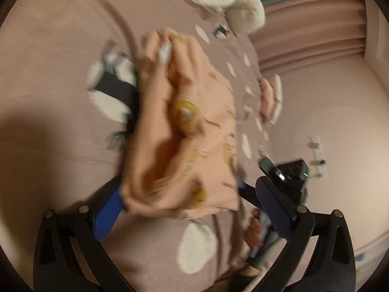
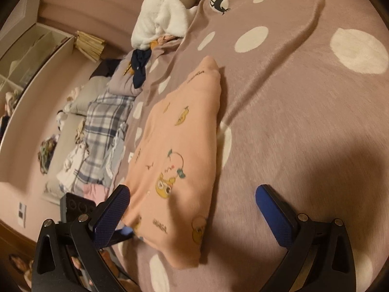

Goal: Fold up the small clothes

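While both tongs stand wide apart, a peach garment (image 2: 180,160) lies folded on the spotted bedspread (image 2: 304,112).
Right tongs (image 2: 192,202) hover empty; left tongs (image 1: 192,209) straddle its blurred edge; print unreadable.

The peach garment (image 2: 180,146) carries small dark printed words. In the right wrist view one word near its lower edge (image 2: 160,225) seems to read "GOAGA", but the letters are blurred and I am not sure of them. A similar word stands on the upper part of the same garment, near its top corner (image 2: 195,76), and it looks like the same word, too small to confirm. In the left wrist view the garment (image 1: 184,131) is smeared by motion, so the print on it cannot be read.
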